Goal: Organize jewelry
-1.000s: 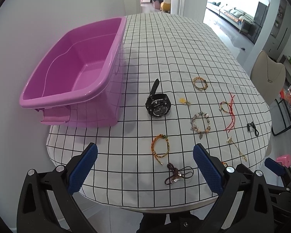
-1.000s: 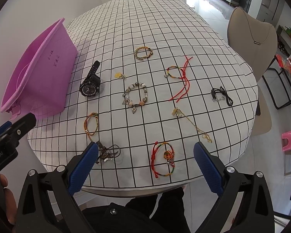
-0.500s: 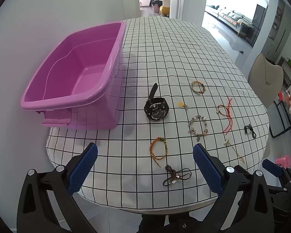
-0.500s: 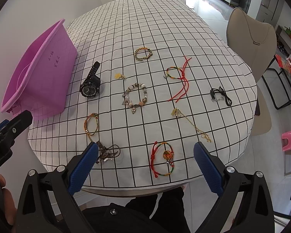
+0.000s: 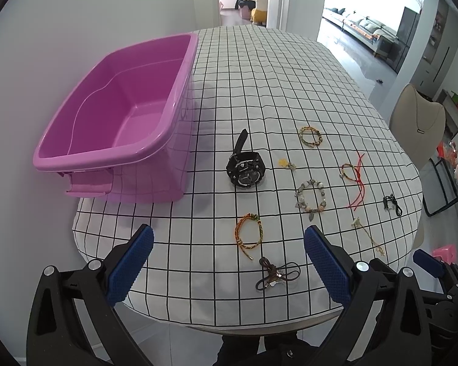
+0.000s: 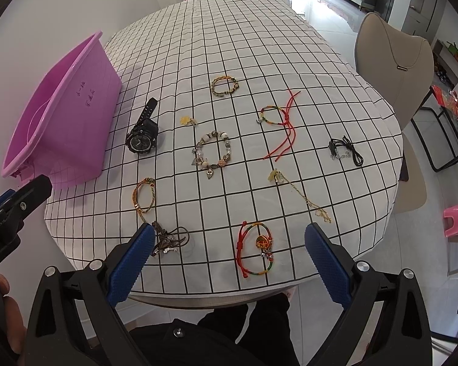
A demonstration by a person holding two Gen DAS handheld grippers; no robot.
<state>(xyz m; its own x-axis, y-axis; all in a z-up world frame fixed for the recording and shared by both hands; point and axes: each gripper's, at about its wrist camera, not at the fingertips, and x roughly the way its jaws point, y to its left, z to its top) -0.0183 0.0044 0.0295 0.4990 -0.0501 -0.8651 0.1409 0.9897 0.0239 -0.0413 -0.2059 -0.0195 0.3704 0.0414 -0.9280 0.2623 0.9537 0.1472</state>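
Bench (image 5: 259,70) draped in white cloth with black grid, seen from its near rounded end. Pink plastic tub (image 5: 119,113) stood at the left edge, against the wall, empty; handwritten marks visible on its side wall in the right wrist view (image 6: 87,97). Beige chair (image 6: 394,64) set at the far right side of the bench.

Left claw (image 5: 227,262) held above the near edge, blue pads spread wide, nothing between them. Right claw (image 6: 229,262) likewise spread wide and empty, hovering over the near edge.

Jewelry laid out singly on the cloth, all outside the tub:
- black wristwatch (image 5: 245,169), nearest the tub;
- beaded charm bracelet (image 6: 212,154), central;
- red-corded bracelet with long loose tails (image 6: 282,125);
- red and multicolour cord bracelet with gold pendant (image 6: 256,248), between the right claw's pads in view;
- orange braided bracelet (image 5: 248,235);
- yellow-green braided bracelet (image 6: 224,85), farthest;
- brown cord piece with metal charms (image 5: 276,276), near edge;
- thin gold chain (image 6: 302,193);
- black cord piece (image 6: 345,151), far right;
- small yellow charm (image 6: 187,120), beside the watch.
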